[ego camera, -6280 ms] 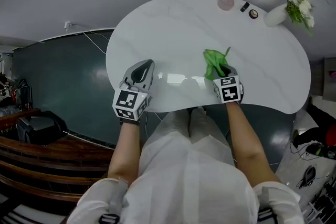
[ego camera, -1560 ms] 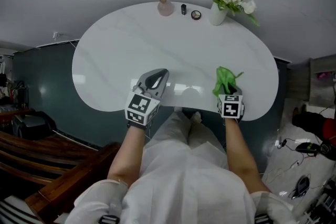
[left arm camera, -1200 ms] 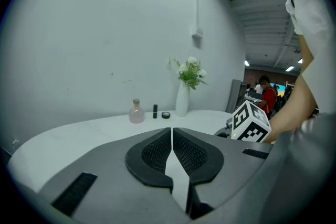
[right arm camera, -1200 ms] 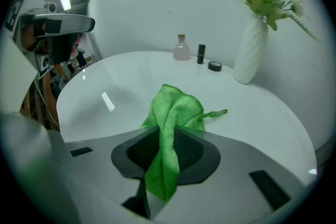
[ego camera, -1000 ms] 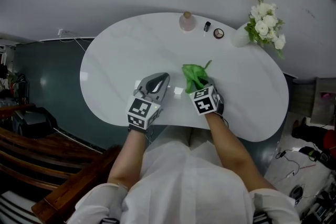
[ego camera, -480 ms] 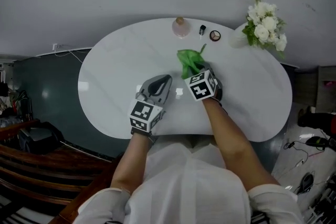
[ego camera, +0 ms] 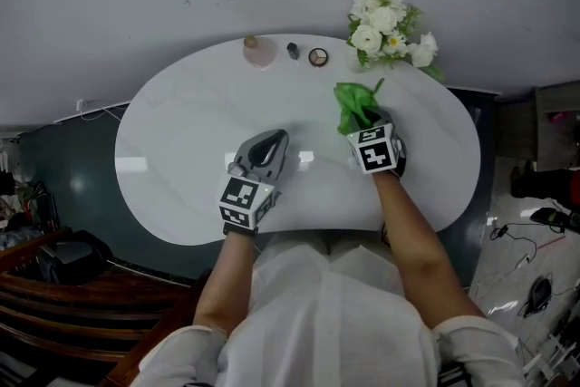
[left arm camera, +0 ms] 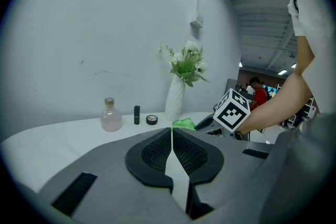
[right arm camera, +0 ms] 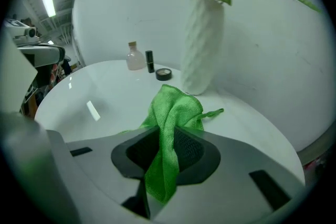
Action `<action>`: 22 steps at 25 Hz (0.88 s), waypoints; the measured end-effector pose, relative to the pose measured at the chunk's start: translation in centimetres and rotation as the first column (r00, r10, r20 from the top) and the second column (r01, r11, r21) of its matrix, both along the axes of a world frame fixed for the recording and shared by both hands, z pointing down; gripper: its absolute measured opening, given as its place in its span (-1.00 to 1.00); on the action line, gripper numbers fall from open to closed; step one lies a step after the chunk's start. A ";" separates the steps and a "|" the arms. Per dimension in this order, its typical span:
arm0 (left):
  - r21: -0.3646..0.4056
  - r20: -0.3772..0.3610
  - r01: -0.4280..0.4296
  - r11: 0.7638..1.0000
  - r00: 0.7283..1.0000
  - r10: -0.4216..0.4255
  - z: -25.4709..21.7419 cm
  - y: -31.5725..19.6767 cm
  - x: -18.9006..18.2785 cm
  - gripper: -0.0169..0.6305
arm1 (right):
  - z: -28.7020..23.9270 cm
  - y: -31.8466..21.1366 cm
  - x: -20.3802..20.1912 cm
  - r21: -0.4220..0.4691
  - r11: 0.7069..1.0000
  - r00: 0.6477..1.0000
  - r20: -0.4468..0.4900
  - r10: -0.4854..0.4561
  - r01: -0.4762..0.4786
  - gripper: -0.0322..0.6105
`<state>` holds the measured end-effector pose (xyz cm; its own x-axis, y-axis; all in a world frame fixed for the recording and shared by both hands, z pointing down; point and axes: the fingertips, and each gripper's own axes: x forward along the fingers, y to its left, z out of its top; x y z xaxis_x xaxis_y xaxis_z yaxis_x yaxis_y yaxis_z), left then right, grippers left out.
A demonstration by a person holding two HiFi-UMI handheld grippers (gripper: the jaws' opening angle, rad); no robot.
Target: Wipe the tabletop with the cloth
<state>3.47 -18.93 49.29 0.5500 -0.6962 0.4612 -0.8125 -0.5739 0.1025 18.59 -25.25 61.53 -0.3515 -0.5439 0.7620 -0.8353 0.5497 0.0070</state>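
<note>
Your right tool [right arm camera: 167, 152] pinches the green cloth [right arm camera: 173, 107], which bunches out ahead of its tips onto the white worktop [right arm camera: 105, 92], just short of the vase [right arm camera: 202, 50]. Your left tool [left arm camera: 171, 149] is pressed together with nothing in it, off to the right tool's left.

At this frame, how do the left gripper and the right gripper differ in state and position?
The left gripper has its jaws shut on nothing; the right gripper has its jaws shut on the green cloth. The left gripper is over the near middle of the tabletop; the right gripper is closer to the white vase, with the cloth bunched ahead of it. Both point away from the person, over the same tabletop.
</note>
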 end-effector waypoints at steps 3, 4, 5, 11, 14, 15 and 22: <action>0.001 -0.002 -0.018 1.000 1.000 0.018 -0.6 -0.4 3.4 -0.87 | 0.2 -1.2 4.5 0.010 0.999 0.999 -0.013 0.032 -0.032 -0.65; 0.006 -0.008 -0.026 1.000 1.000 0.026 -0.9 -0.6 4.6 -0.87 | 0.2 -1.8 5.7 0.008 0.999 0.999 -0.020 0.041 -0.040 -0.65; 0.012 -0.013 -0.037 0.999 0.999 0.037 -1.2 -0.8 5.9 -0.87 | 0.2 -2.5 6.8 0.007 0.999 0.998 -0.026 0.050 -0.050 -0.65; 0.019 0.020 -0.101 0.995 0.995 0.100 -1.4 -0.7 11.5 -0.87 | 0.0 -7.0 10.4 -0.001 0.994 0.994 -0.004 0.110 -0.111 -0.65; 0.010 0.026 -0.094 0.995 0.995 0.094 -1.1 -0.5 12.7 -0.87 | -0.1 -8.3 12.3 0.003 0.991 0.991 0.005 0.137 -0.137 -0.65; 0.007 0.028 -0.093 0.996 0.995 0.093 -0.9 -0.5 13.0 -0.87 | -0.1 -8.3 13.3 0.001 0.988 0.988 0.008 0.155 -0.155 -0.65; -0.002 0.035 -0.082 0.997 0.996 0.082 -0.1 -1.3 15.0 -0.87 | 0.8 -5.3 23.7 0.000 0.955 0.955 -0.019 0.296 -0.296 -0.65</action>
<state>18.49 -20.27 49.15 0.5885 -0.6492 0.4818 -0.7660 -0.6383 0.0756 42.31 -30.54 62.33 -0.1608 -0.6192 0.7686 -0.9605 0.2774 0.0225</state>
